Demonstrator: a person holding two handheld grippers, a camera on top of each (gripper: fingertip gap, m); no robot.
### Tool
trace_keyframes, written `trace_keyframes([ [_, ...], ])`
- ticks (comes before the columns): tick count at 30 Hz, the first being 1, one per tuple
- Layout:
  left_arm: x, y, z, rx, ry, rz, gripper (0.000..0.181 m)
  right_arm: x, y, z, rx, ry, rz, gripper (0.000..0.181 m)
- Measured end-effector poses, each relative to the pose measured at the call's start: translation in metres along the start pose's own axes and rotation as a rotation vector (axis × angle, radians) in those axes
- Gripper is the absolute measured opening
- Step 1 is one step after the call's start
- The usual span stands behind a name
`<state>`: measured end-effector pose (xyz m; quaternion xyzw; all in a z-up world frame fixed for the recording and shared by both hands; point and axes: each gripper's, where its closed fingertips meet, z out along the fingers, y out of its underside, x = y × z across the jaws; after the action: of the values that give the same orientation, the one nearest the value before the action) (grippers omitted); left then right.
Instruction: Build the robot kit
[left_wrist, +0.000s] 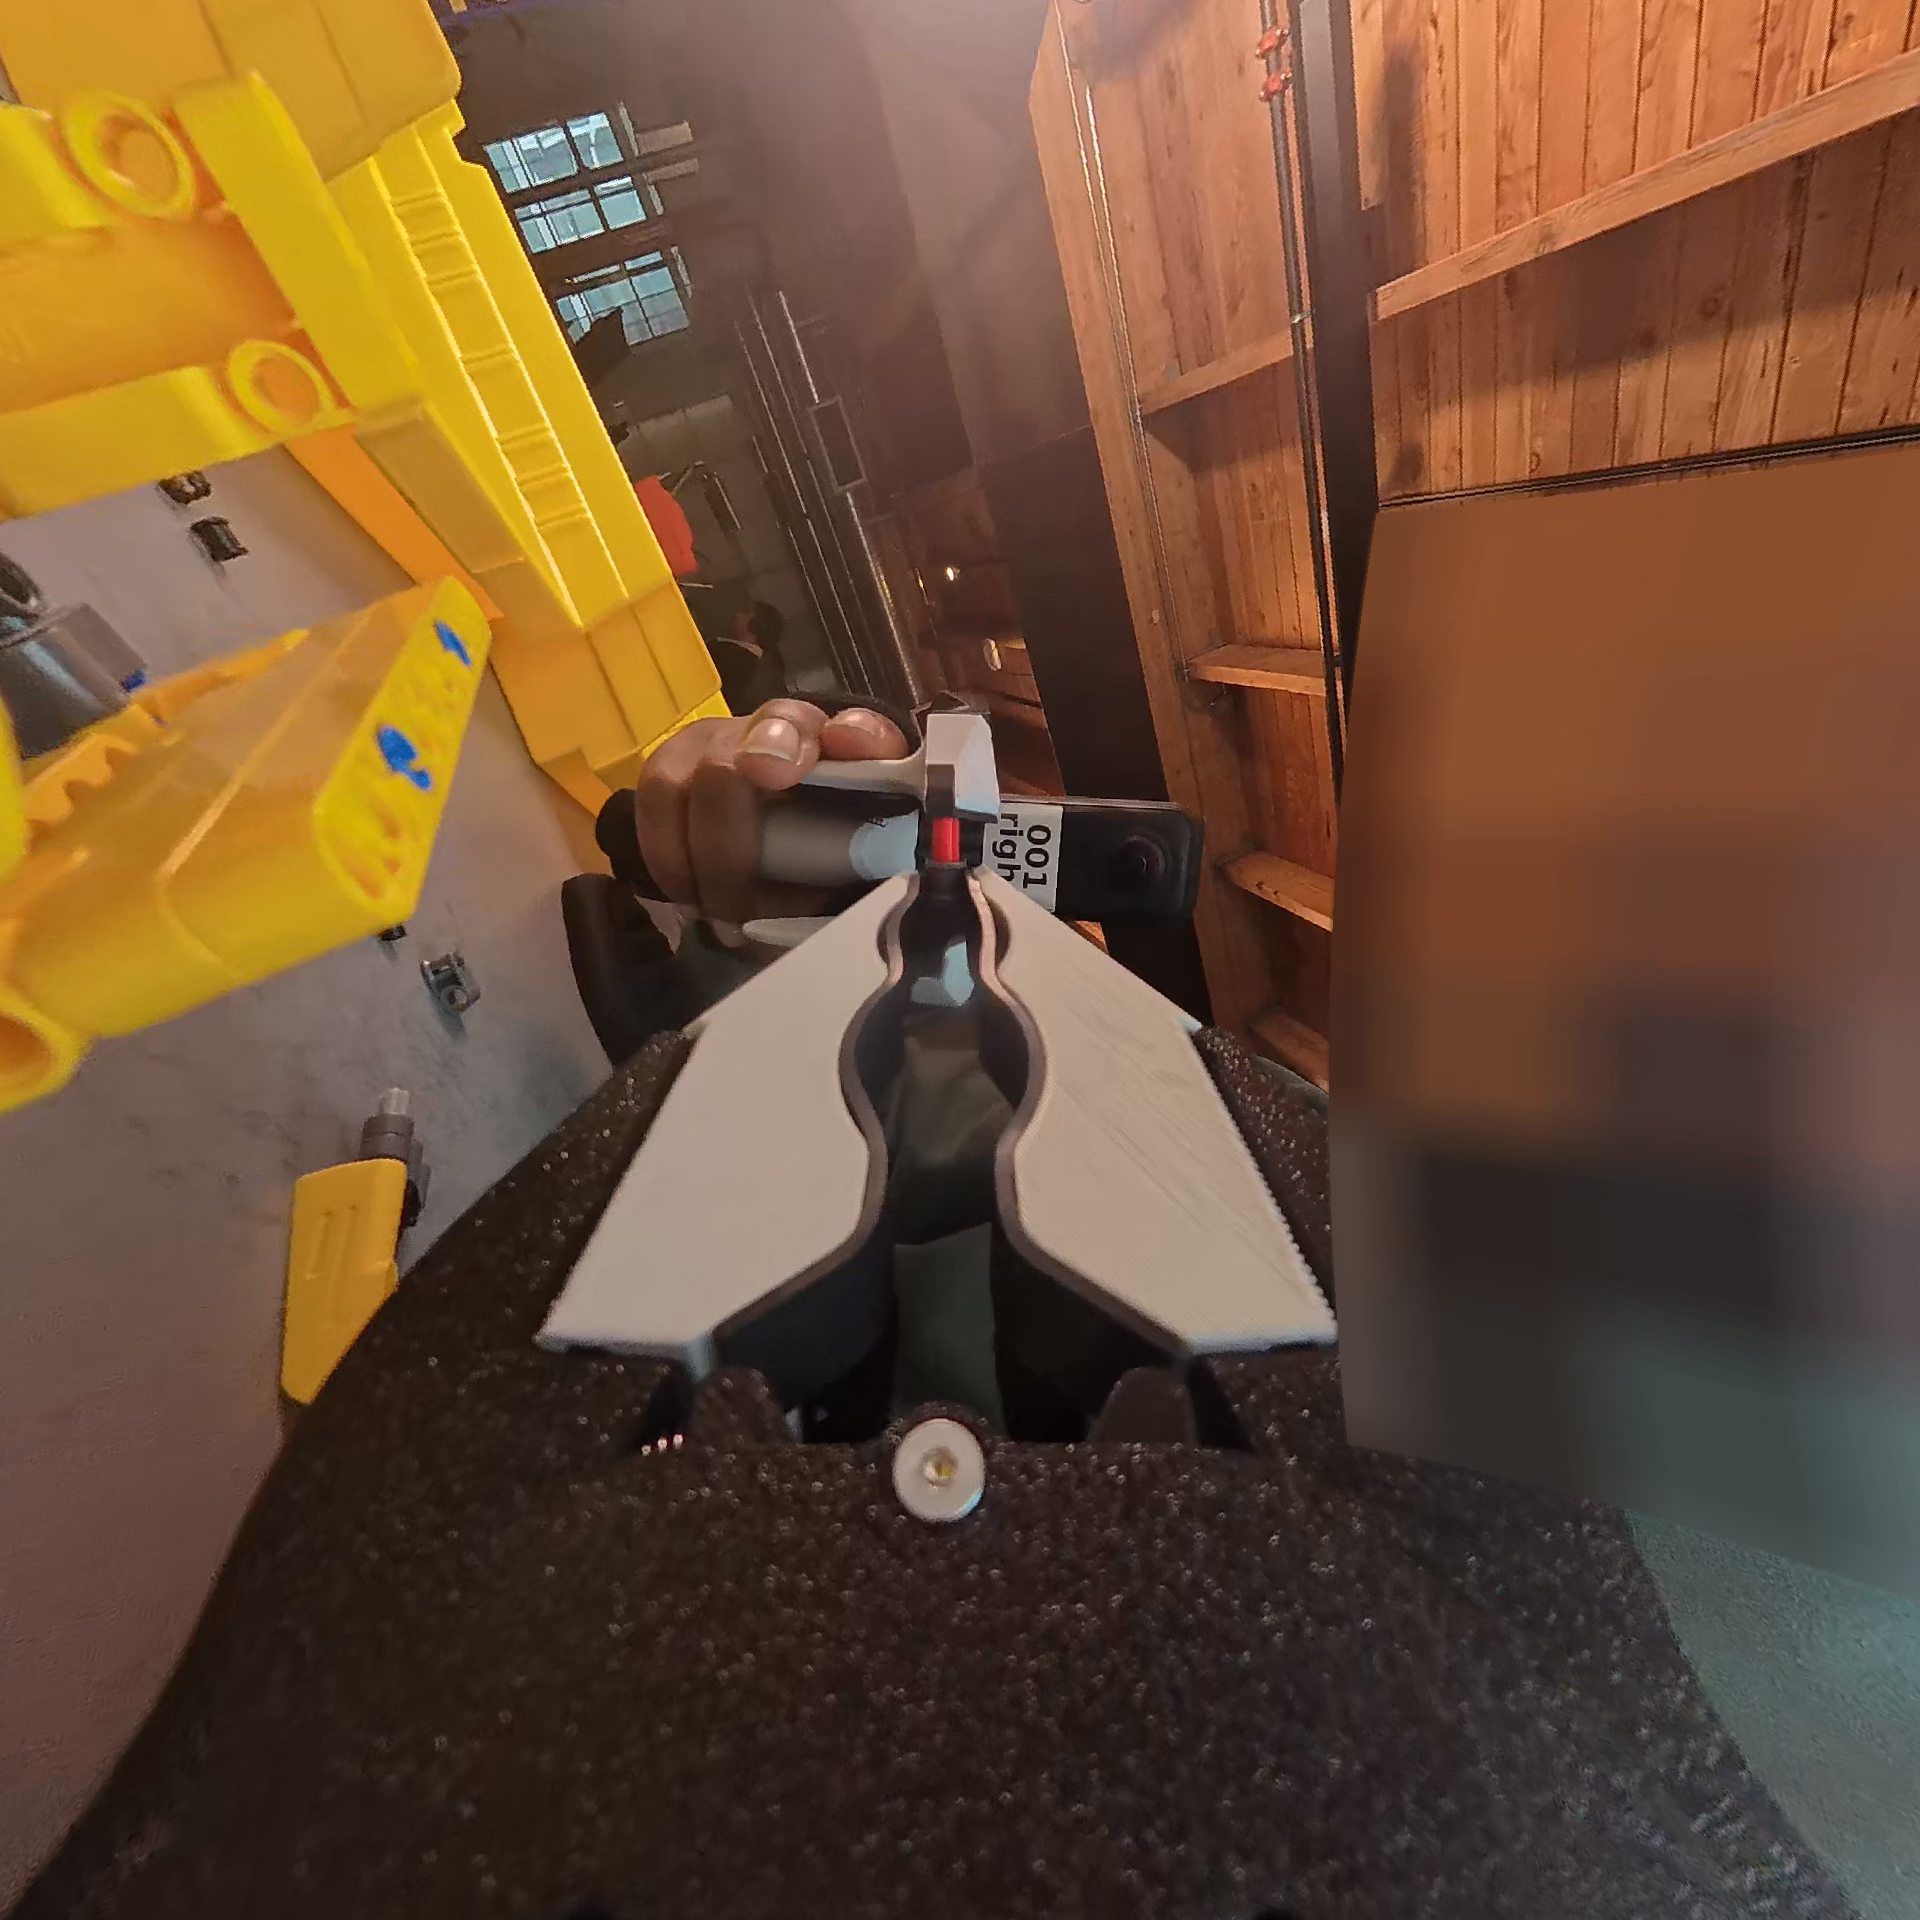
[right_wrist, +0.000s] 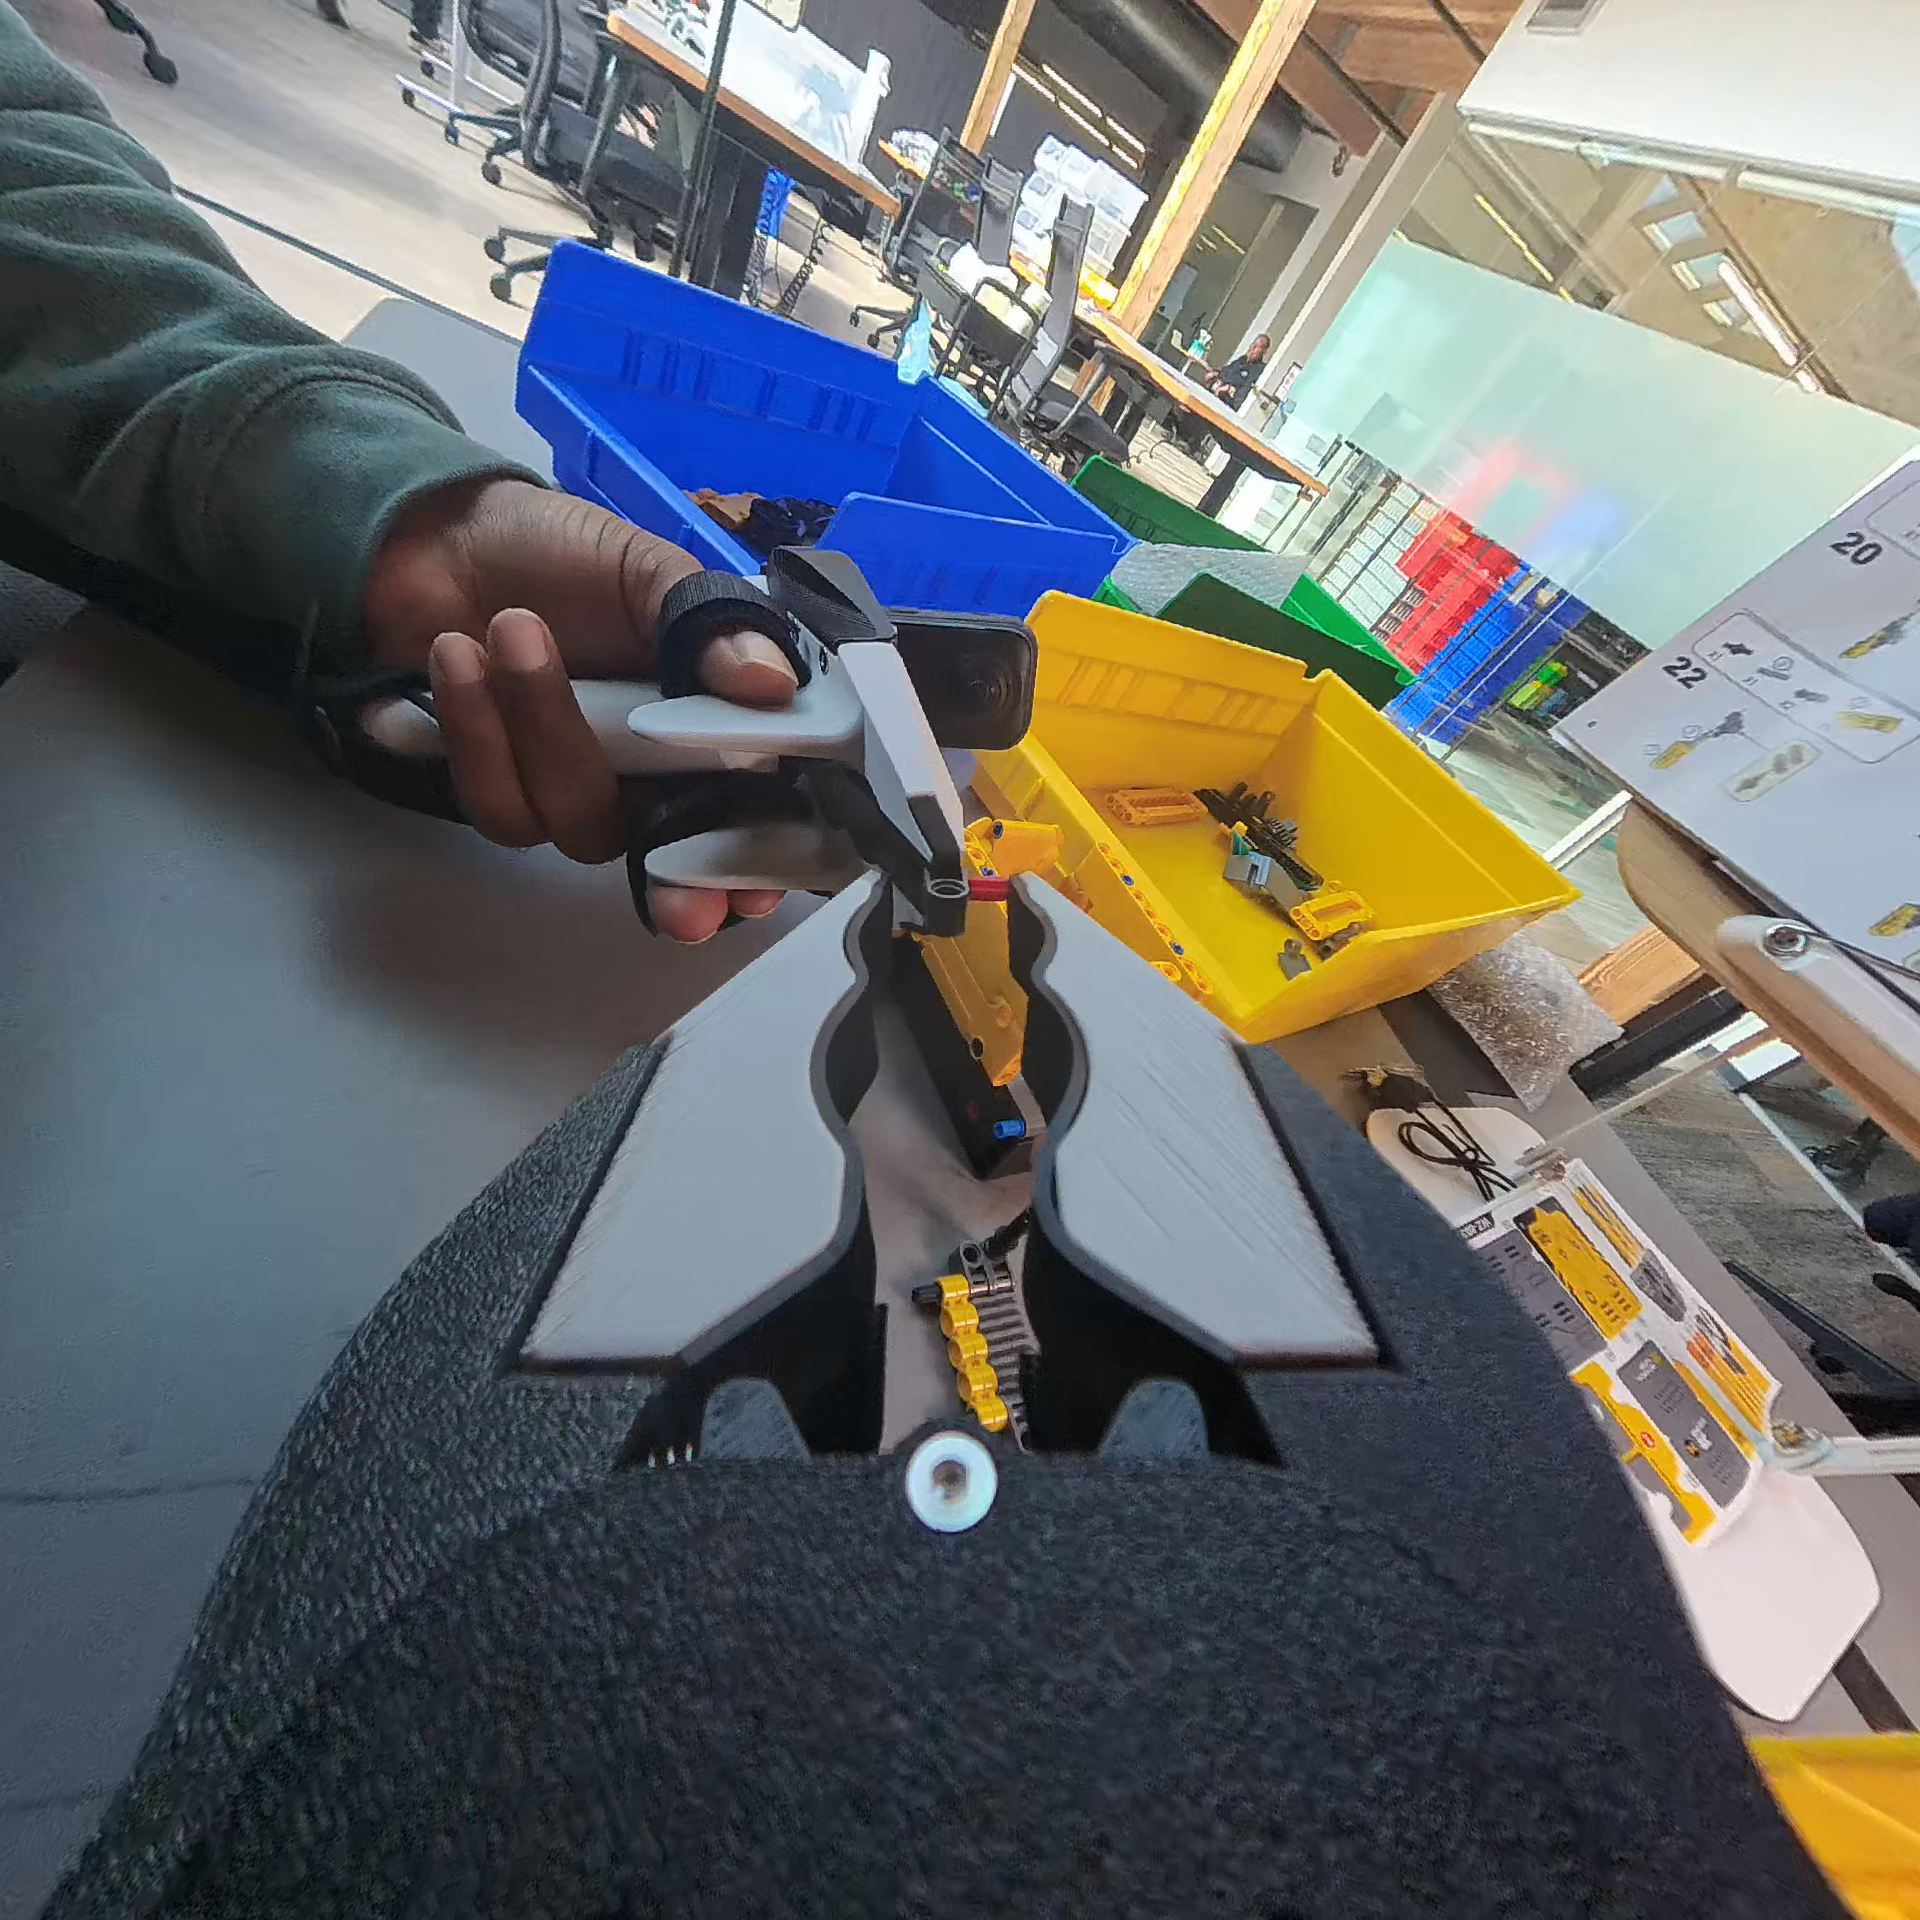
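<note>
Left tool (left_wrist: 943, 888): jaws narrow, clamped on a small black connector (right_wrist: 940, 896) at frame centre, above the desk (right_wrist: 260, 1039). A red pin (right_wrist: 987, 888) sticks out of the connector's side. Right tool (right_wrist: 951, 883): tips stand close on either side of connector and pin; contact cannot be told. A yellow-black model (right_wrist: 971, 997) lies just below and a yellow bin (right_wrist: 1403, 831) right of centre. Judgement: the parts are tiny, light, stiff, smooth plastic, likely to twist; best gripped across the connector's flat sides.
</note>
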<state>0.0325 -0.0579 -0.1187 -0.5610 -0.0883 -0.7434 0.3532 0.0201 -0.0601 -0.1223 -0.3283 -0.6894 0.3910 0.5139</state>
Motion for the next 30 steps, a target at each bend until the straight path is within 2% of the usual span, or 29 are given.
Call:
trace_keyframes([
  [21,-0.003,0.001,0.0,-0.002,-0.016,-0.018,0.005,0.0,0.003,-0.002,0.019,-0.061,0.13,0.015],
  [26,-0.008,-0.001,-0.003,-0.021,-0.081,0.075,0.005,0.001,0.009,0.002,-0.022,-0.015,0.068,0.015],
  [30,-0.011,0.002,-0.009,-0.129,-0.175,0.208,0.005,-0.003,0.014,0.001,-0.053,-0.019,0.02,0.015],
])
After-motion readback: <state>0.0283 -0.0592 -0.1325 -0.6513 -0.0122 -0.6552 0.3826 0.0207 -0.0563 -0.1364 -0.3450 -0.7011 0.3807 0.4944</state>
